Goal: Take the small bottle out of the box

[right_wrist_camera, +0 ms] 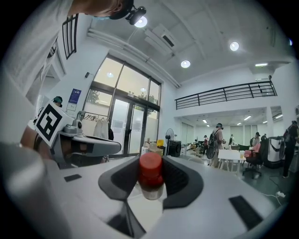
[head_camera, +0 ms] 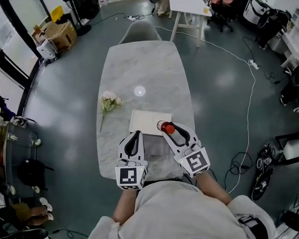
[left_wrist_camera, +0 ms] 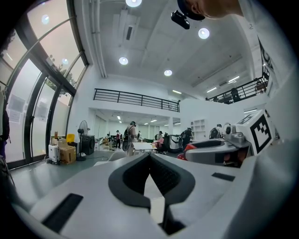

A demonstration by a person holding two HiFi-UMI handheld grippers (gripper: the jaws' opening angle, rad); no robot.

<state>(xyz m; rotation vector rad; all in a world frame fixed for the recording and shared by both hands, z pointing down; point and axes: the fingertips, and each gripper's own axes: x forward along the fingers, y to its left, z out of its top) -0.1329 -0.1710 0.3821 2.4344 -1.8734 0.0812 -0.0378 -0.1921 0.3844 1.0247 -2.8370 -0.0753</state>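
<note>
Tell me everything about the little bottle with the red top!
The small bottle has a round red cap and a see-through body that looks brownish near the top. It stands upright, pinched between the fingers of the right gripper. From above, it shows over the near right corner of the white box on the marble table. Nothing else touches it.

The flat white rectangular box [head_camera: 148, 119] lies on the grey marble-topped table [head_camera: 142, 67], toward the table's near end. Left of the box and apart from it lies the pale bunch of flowers [head_camera: 109, 101]. The small red-capped bottle [head_camera: 167, 127] sits clamped between the jaws of the right gripper [head_camera: 168, 126] at the box's near right corner. The left gripper [head_camera: 136, 134], jaws together, is at the box's near left edge. Behind the box, past the table's far end, stands the grey shell chair [head_camera: 139, 30].
</note>
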